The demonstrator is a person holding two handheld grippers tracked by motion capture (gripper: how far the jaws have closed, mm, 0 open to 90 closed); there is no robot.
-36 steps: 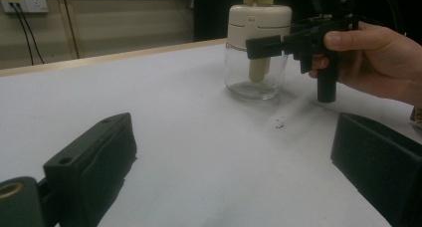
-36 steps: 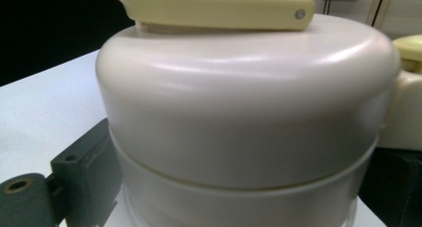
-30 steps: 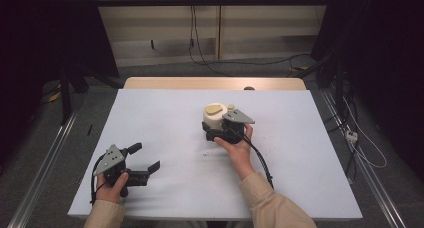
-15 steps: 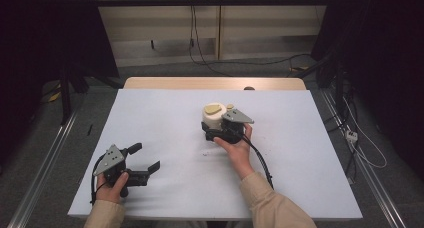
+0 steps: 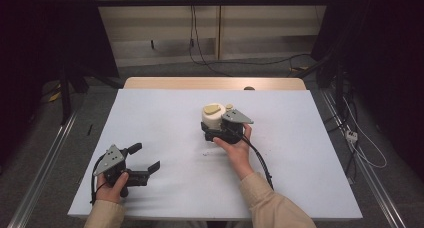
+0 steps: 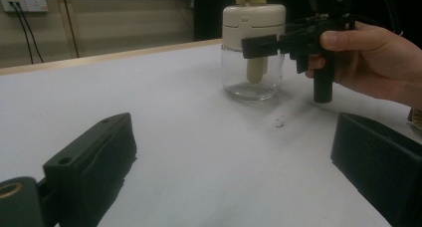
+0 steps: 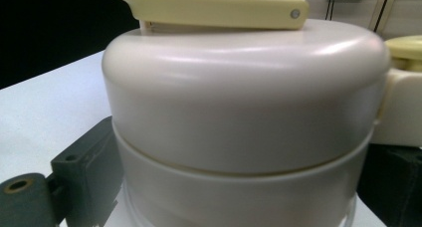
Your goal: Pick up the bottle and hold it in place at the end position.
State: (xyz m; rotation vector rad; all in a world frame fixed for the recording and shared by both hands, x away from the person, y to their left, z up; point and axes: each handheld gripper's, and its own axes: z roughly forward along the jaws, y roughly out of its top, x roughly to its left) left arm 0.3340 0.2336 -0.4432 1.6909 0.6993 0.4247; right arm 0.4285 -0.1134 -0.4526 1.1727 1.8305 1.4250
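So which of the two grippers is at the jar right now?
The right gripper, mid-table: its fingers flank the jar's cream lid. The left gripper sits open near the table's front left, well apart from it.

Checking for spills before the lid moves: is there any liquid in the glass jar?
No, in the left gripper view the glass jar looks clear and empty, with only a cream stem hanging inside it.
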